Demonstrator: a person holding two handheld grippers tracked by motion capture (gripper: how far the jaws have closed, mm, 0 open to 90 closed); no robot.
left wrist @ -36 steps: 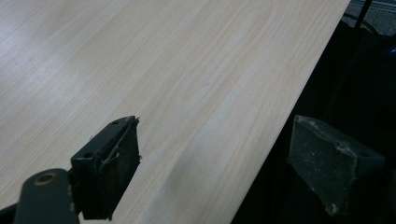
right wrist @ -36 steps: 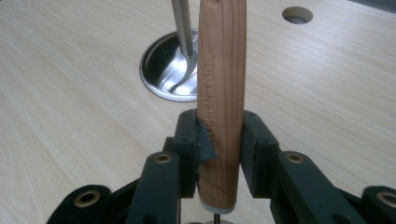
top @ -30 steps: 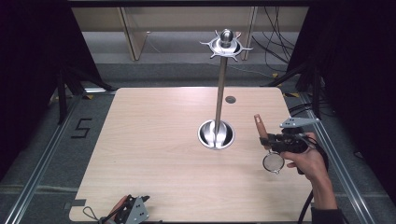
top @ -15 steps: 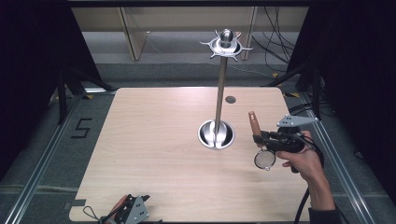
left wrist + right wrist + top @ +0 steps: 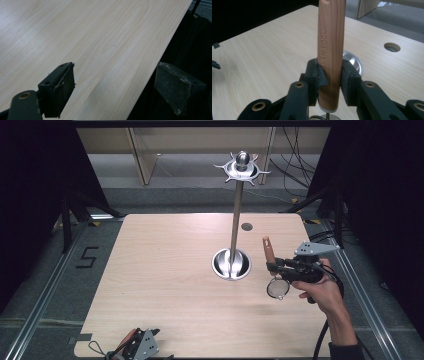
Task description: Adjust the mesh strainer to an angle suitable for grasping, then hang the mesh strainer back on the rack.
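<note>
While my right gripper (image 5: 274, 266) hangs above the right side of the table (image 5: 165, 270), its jaws are clamped on the wooden handle (image 5: 330, 55) of a small strainer (image 5: 276, 288). From the right gripper view I see the handle standing upright between the two black pads, which press it from either side near its lower end; letters stamped down the wood read "TOOL" at the end. Below the handle a thin wire stem and a bit of round mesh peek out at the bottom edge. From the high view the handle points up and a little away from me, and the round mesh head hangs beneath the gripper, just over the tabletop. I cannot tell whether the mesh touches the wood. A person's right hand (image 5: 325, 292) holds this gripper from the lower right.

Just to the left of the strainer stands a metal stand (image 5: 235, 220): a shiny round base (image 5: 231, 265) on the table, a tall thin pole rising from it, and a spiked ring with a ball on top. A small round hole (image 5: 246, 226) sits in the tabletop behind the base.

My left gripper (image 5: 137, 347) lies low at the near edge of the table, well apart from everything else. In the left gripper view its jaws stand wide apart with nothing between them, one over the pale wood and the other past the table's edge.
</note>
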